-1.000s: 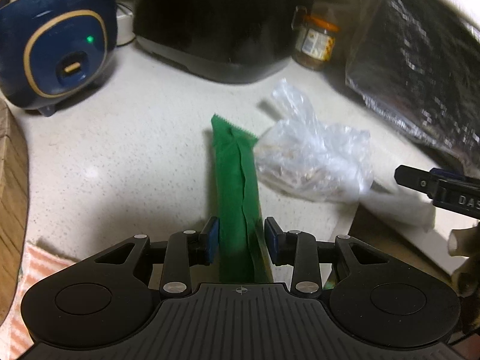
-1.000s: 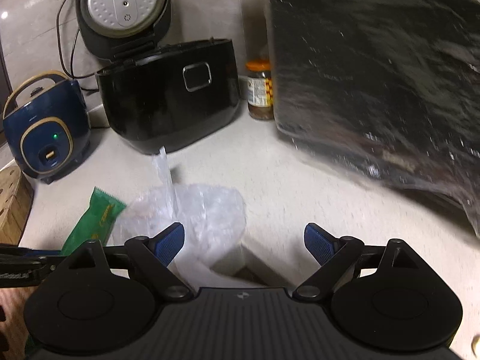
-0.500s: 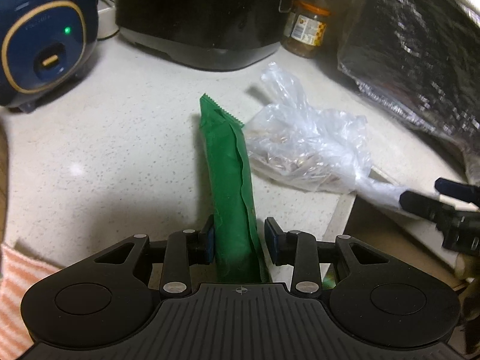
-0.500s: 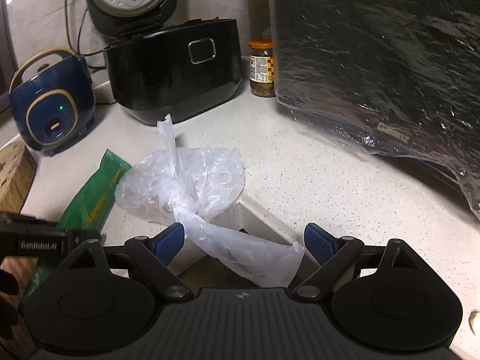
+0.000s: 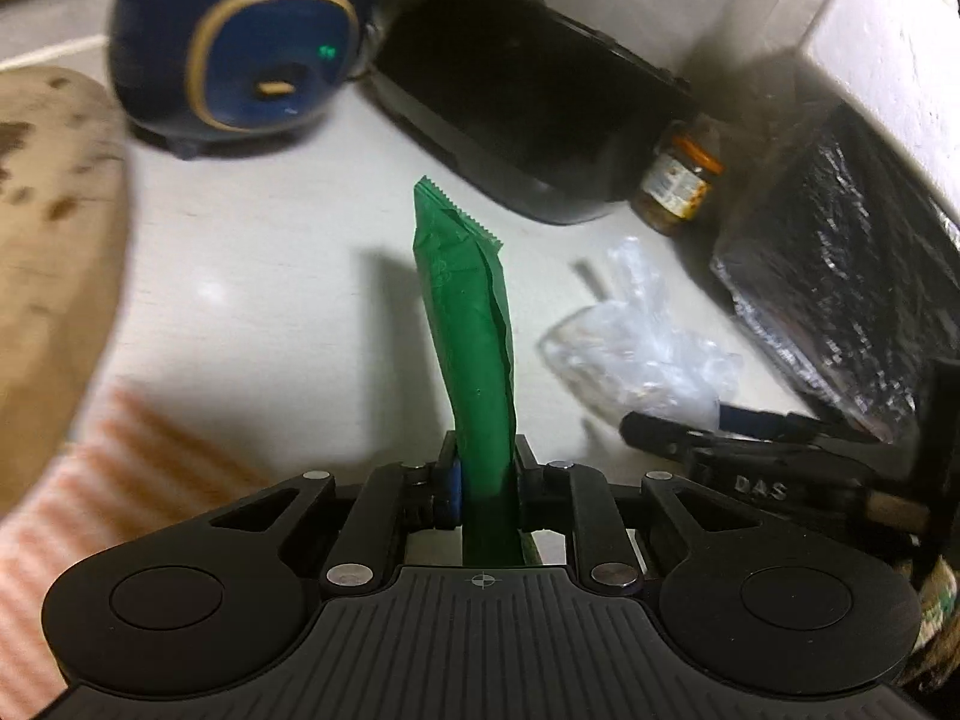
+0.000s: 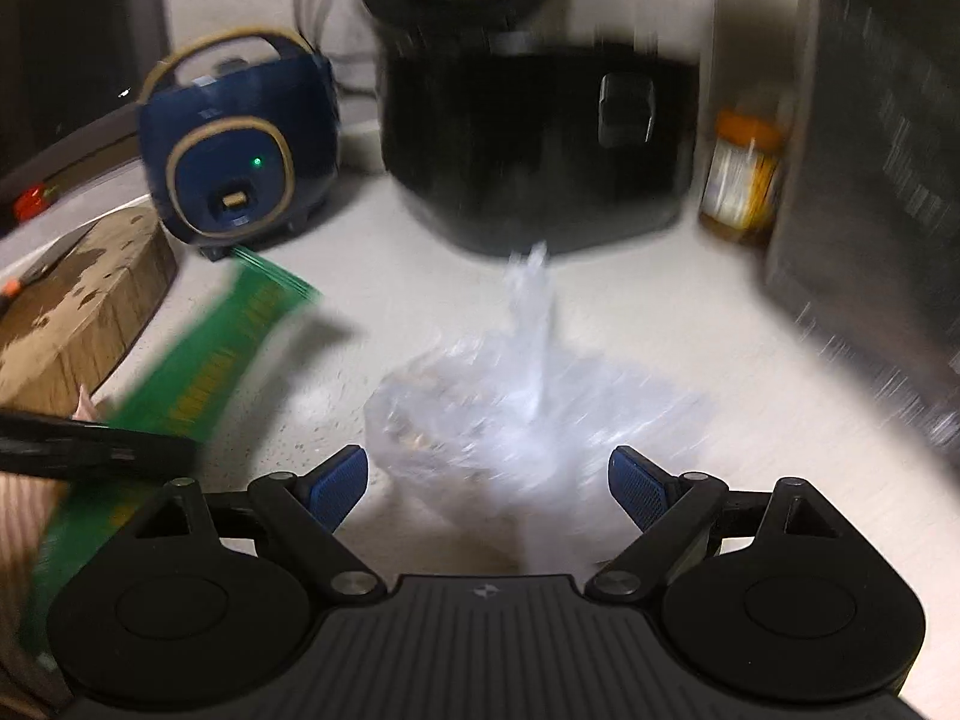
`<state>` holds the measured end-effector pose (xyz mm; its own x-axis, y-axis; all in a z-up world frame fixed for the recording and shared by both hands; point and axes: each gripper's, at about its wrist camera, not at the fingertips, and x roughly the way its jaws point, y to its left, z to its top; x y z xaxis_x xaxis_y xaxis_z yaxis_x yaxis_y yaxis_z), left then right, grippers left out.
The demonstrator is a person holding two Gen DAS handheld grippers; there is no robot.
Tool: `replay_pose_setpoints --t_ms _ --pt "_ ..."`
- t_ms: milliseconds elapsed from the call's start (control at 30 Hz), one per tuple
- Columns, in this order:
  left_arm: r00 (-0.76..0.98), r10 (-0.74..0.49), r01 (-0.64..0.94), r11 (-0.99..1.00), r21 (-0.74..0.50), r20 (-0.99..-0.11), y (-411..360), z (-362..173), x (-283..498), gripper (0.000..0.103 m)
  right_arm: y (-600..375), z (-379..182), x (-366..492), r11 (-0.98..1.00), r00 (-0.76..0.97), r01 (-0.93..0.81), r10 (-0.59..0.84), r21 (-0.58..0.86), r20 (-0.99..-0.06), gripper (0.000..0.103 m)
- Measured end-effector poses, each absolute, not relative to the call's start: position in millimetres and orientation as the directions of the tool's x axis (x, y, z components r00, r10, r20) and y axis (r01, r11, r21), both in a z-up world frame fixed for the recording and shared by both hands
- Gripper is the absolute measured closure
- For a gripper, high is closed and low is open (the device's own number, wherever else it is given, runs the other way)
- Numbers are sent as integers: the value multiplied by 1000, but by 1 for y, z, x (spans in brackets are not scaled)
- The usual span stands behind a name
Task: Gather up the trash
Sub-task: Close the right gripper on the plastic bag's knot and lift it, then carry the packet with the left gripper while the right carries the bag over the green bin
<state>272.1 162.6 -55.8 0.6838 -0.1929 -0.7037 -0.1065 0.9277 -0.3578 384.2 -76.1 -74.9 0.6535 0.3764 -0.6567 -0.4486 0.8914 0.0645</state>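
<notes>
Green wrapper point(image 5: 474, 348) lifted, clamped; right view blurred, possibly yellow print.

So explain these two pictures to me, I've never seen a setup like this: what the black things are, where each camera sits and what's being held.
There is no robot here: a person carries a hand-held gripper in each hand, with a camera on each looking along its two fingers. The left camera shows the left gripper, which has just closed on a green wrapper and holds it above the pale counter. The right camera shows the right gripper, open, with a clear plastic bag lying on the counter just ahead. Behind stand a blue cooker, a black cooker and a jar.
</notes>
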Motion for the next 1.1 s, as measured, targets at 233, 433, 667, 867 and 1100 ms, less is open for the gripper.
replay_pose_setpoints --t_ms 233,433,667,867,1100 --pt "682 -157 -178 912 -370 -715 189 -58 254 84 -53 -69 355 822 580 -547 509 159 -636 15" --pt "666 -183 -164 910 -381 -724 189 -63 252 84 -34 -61 353 872 794 -459 316 -172 -519 15" --pt "667 -212 -154 899 -411 -714 192 -70 254 84 -25 -95 404 881 624 -471 368 44 -689 14" --pt "676 -218 -148 896 -419 -704 193 -65 259 84 -18 -92 382 880 646 -475 337 -14 -685 71" --pt "689 -287 -69 888 -455 -665 194 -67 266 84 -45 -53 352 904 658 -379 414 199 -629 84"
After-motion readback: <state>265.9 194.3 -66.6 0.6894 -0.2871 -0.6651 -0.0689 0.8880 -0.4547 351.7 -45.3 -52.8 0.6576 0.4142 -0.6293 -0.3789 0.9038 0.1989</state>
